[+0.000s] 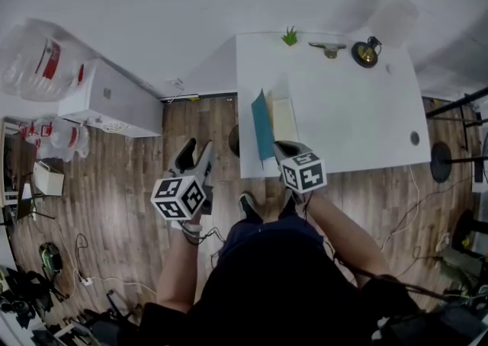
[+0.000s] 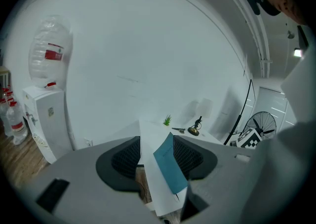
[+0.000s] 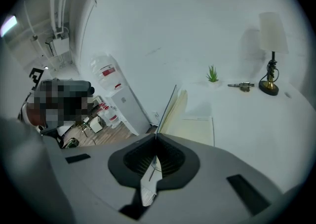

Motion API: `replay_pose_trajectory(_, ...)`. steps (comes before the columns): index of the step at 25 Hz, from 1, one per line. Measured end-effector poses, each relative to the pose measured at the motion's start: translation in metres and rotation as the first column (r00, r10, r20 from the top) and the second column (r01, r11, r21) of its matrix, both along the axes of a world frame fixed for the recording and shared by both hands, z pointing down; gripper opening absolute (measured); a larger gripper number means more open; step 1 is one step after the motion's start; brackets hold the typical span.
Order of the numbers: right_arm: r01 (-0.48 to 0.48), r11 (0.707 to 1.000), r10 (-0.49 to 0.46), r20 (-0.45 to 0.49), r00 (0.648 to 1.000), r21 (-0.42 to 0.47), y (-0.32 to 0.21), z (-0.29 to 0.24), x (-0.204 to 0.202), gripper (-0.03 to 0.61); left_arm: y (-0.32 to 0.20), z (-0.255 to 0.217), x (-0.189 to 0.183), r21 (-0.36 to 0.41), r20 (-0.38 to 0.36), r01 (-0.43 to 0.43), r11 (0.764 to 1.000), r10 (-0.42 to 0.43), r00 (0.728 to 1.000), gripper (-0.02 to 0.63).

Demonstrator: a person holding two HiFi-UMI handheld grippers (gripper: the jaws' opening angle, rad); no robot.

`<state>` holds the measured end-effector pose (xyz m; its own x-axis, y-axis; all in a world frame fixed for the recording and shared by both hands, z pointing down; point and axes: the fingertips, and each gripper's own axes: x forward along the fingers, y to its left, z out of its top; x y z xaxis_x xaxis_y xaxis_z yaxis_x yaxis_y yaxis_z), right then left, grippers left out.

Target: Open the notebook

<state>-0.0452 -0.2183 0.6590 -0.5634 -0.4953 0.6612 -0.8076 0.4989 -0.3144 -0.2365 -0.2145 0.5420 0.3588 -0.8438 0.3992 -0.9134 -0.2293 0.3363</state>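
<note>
Teal card cover (image 1: 262,125) of the cream-paged notebook (image 1: 284,120) stands upright, pinched in right gripper (image 1: 280,150); spine runs away from the person, so it should fold leftward, toward wide, empty left gripper (image 1: 195,154).

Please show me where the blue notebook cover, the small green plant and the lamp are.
blue notebook cover (image 1: 262,125), head view, middle of the raised cover.
green plant (image 1: 290,36), head view, its leaves.
lamp (image 3: 273,31), right gripper view, its shade.

No readable text, red water-bottle label (image 2: 53,53) too blurred
</note>
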Motion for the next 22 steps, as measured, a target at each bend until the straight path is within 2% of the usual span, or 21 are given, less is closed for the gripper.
replay_pose_trajectory(5,0.103,0.994,-0.103,0.003,0.995,0.038,0.008,-0.002,-0.052,0.012,0.007,0.006,-0.007,-0.014,-0.002,0.01,1.0,-0.01,1.0,0.206)
replay_pose_trajectory(9,0.208,0.977,-0.208,-0.012,0.978,0.044,0.016,0.009,-0.101,0.015,0.015,0.009,-0.025,-0.027,-0.005,0.044,0.999,-0.044,0.999,0.204)
replay_pose_trajectory(16,0.332,0.943,-0.333,-0.107,0.937,-0.02,0.028,0.05,-0.162,0.017,0.031,0.023,-0.059,-0.064,-0.003,0.094,0.993,-0.095,0.995,0.202)
replay_pose_trajectory(22,0.379,0.92,-0.391,-0.175,0.904,-0.097,0.034,0.094,-0.182,0.017,0.04,0.034,-0.075,-0.097,-0.007,0.114,0.989,-0.115,0.993,0.201)
